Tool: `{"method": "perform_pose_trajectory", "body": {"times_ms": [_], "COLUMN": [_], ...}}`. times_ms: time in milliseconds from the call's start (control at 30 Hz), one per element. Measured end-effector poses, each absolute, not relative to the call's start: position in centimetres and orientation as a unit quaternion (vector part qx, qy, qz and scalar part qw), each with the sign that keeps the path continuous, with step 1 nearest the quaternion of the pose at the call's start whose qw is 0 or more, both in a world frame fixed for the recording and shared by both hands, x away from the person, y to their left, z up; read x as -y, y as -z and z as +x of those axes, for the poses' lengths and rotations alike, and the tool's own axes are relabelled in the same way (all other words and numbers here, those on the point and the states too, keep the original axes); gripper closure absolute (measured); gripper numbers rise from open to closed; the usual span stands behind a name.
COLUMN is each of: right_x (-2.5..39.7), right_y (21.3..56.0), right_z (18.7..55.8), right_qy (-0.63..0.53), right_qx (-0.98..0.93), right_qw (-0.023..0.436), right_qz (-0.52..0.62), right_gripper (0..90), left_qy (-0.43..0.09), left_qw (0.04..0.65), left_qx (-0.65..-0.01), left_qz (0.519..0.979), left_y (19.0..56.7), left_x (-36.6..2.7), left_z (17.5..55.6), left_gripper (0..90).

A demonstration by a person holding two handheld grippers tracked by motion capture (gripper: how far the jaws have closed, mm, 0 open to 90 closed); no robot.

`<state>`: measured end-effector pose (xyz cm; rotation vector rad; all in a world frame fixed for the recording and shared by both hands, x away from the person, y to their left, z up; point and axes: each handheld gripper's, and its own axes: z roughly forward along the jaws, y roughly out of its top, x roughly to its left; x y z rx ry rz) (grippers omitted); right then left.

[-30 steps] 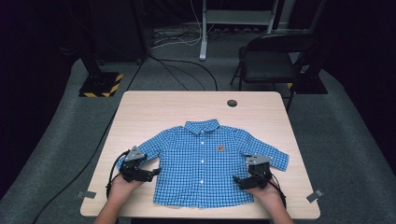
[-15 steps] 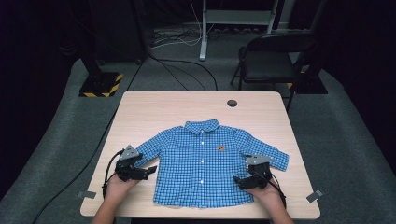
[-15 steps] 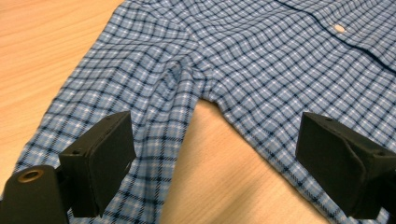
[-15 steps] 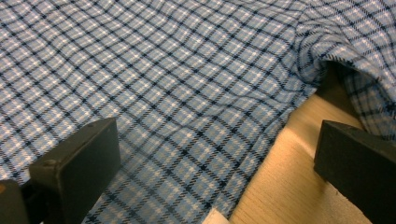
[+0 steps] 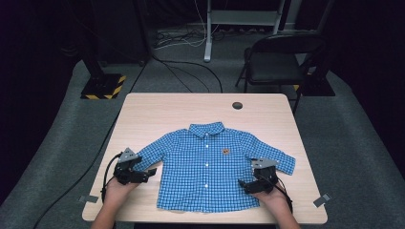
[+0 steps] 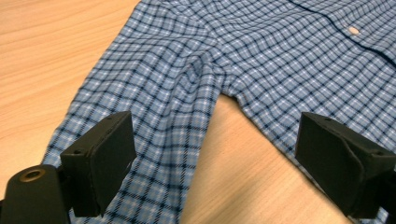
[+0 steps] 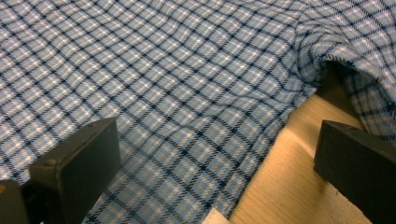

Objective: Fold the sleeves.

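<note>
I think I am getting ready to fold the blue checked shirt point(image 5: 210, 167), and the grabbing has not started yet. The shirt lies flat on the table point(image 5: 157, 114), buttons up, with its collar toward the far edge and its bottom hem close to the near edge. My left tool point(image 5: 143, 174) sits near the left edge of the table, by the end of the shirt's sleeve point(image 6: 140, 140). Its jaws stand wide apart, and nothing is between them but the sleeve cloth and a bit of bare wood under them. One jaw hangs over the sleeve, the other over the side of the shirt's body. I cannot tell if they touch the cloth. My right tool point(image 5: 246, 183) is at the other side, low on the shirt near the near right corner of the table. Its jaws are wide apart too and hold nothing. One jaw hangs over the checked cloth and the other over the bare wood just past the shirt's side edge point(image 7: 275, 126). Next, I think each tool must go down, slip one jaw under the cloth edge, and pinch it shut. Then I could lift and fold. I should go slow so the thin cloth does not bunch up or slide away.
</note>
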<state>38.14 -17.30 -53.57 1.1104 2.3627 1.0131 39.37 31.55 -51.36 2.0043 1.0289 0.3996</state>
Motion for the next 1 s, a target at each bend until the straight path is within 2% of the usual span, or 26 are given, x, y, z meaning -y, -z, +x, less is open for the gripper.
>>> {"method": "perform_pose_trajectory", "body": {"times_ms": [1000], "right_x": [17.3], "right_y": [53.6], "right_z": [38.1], "right_qy": [-0.357], "right_qx": [-0.831], "right_qw": [0.17], "right_qz": [0.391], "right_gripper": [0.0], "left_qy": [-0.173], "left_qw": [0.417], "left_qx": [-0.457], "left_qz": [0.767], "left_y": [51.7], "left_x": [-34.4], "left_z": [39.7], "left_gripper": [13.4]}}
